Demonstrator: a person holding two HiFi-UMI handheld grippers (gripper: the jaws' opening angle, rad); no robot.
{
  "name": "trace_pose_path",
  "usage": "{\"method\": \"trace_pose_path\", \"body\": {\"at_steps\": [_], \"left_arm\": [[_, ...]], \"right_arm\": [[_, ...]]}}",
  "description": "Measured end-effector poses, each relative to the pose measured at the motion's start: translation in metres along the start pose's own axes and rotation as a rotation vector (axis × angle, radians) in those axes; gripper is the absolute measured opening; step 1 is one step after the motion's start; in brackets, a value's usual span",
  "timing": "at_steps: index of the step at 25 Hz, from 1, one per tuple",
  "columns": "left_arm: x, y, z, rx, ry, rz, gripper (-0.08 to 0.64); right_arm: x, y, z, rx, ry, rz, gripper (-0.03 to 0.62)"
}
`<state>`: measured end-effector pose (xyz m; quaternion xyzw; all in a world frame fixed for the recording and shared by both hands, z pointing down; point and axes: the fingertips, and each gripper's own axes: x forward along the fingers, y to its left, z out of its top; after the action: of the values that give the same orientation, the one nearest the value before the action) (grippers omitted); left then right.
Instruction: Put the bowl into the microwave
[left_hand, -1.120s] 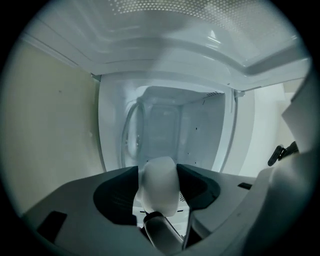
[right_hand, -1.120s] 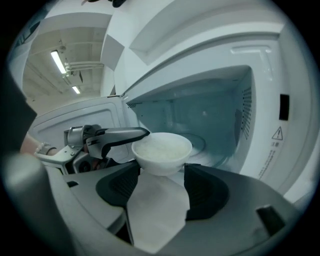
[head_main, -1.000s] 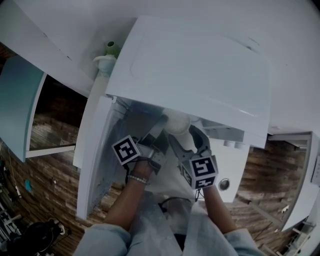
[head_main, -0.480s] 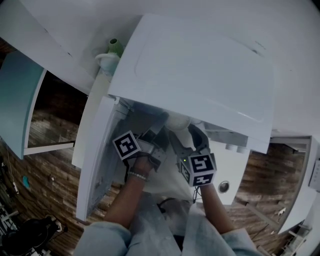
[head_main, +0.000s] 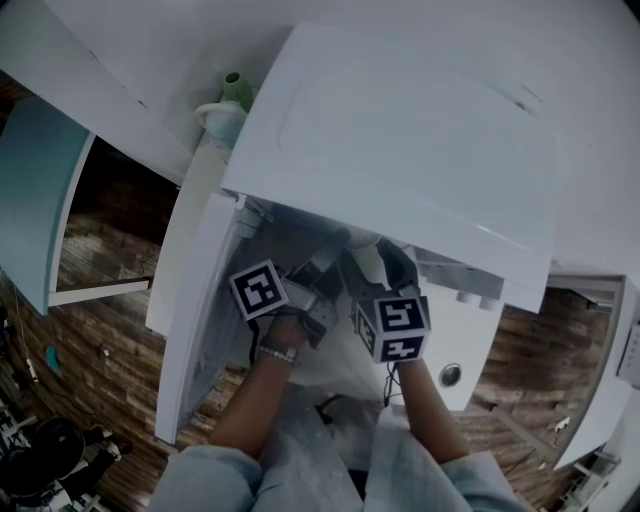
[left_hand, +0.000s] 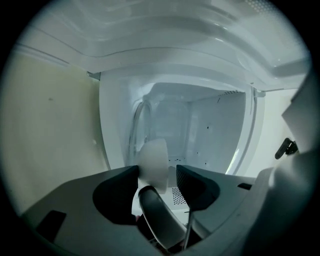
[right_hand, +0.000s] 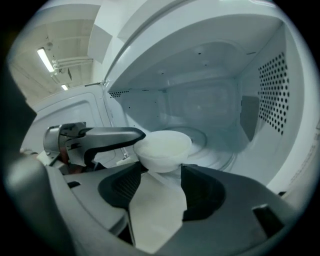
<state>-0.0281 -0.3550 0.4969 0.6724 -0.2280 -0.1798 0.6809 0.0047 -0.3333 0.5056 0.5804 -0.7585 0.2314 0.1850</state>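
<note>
One microwave (head_main: 400, 150) with one open door (head_main: 190, 310). One white bowl (right_hand: 162, 147). Two grippers: the left gripper (left_hand: 157, 172), and the right gripper (right_hand: 160, 172), its jaws closing with the bowl between them. Two marker cubes (head_main: 262, 290) (head_main: 397, 327).

I see the bowl (right_hand: 162, 147) at the mouth of the microwave (head_main: 400, 150), before its turntable (right_hand: 215, 150); the door (head_main: 188, 310) stands open on the left.

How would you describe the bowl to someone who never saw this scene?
Find the white microwave, door open. At its mouth hangs the bowl: small, round, matte white, unlike the clear glass turntable behind it.
</note>
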Motion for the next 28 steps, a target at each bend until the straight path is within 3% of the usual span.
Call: {"method": "trace_pose_path", "body": {"at_steps": [22, 28], "left_arm": [[-0.026, 0.009, -0.017, 0.025, 0.031, 0.046, 0.233], [-0.032, 0.011, -0.020, 0.033, 0.034, 0.055, 0.233]], "right_arm": [[0.037, -0.024, 0.025, -0.037, 0.034, -0.047, 0.249], [0.037, -0.022, 0.025, -0.034, 0.023, 0.021, 0.267]]}}
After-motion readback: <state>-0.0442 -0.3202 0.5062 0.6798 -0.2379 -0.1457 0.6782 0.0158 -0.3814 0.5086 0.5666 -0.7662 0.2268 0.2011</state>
